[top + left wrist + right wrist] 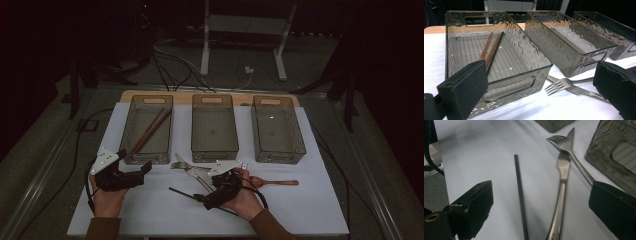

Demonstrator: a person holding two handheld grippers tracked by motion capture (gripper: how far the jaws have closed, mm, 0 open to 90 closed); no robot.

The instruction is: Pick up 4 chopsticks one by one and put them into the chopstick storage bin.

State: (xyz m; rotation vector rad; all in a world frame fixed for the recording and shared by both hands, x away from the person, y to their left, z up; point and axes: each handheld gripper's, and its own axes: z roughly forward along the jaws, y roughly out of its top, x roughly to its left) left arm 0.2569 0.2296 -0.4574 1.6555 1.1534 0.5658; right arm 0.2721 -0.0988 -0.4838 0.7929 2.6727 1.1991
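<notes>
White cloth covers the tabletop; three bins line its far edge, the left bin (148, 129) already holding chopsticks (491, 48). The right gripper (541, 205), jaws spread, straddles a black chopstick (520, 195) near the front edge, apparently for sorting. The left gripper (541, 87) waits spread beside that bin.
</notes>
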